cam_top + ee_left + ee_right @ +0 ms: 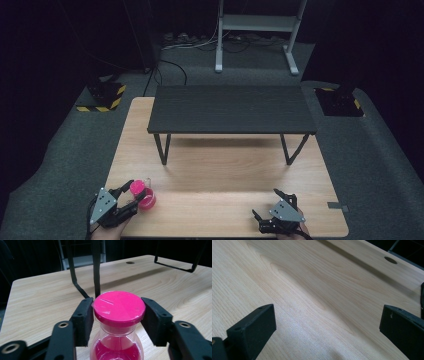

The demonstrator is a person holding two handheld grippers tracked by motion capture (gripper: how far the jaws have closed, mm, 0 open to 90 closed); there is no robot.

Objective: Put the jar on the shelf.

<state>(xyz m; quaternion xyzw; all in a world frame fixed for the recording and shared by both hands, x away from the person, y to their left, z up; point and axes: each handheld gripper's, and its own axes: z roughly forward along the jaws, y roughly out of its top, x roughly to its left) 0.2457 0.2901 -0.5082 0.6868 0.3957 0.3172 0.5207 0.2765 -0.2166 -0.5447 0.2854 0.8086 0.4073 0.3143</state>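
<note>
My left gripper [117, 312] has its two black jaws pressed against either side of the pink cap [118, 305] of a small clear bottle [117, 346], so I am gripping the bottle by its lid. The bottle stands upright on the wooden table [40, 302], right between my fingertips, and its lower body is filled with a bright pink liquid that comes up to about the shoulder; the narrow neck just under the cap looks clear. A thin wrinkled film of clear wrap sits over the top of the cap. In the high view the bottle [144, 196] is at the near left part of the table [220, 170], just ahead of my left gripper [131, 195], which reaches forward and a little to the right, low over the wood, with its grey three-cornered plate facing up.

Beyond my left fingertips, farther across the table, stands a low dark shelf [232, 109] on thin black legs; two of those legs rise just behind the cap in the left gripper view.

My right gripper [267, 204] rests low at the near right part of the table, well apart from the bottle, angled toward the left. Its jaws stand wide with bare wood grain between them [324, 305], and nothing is held or touched there.
</note>
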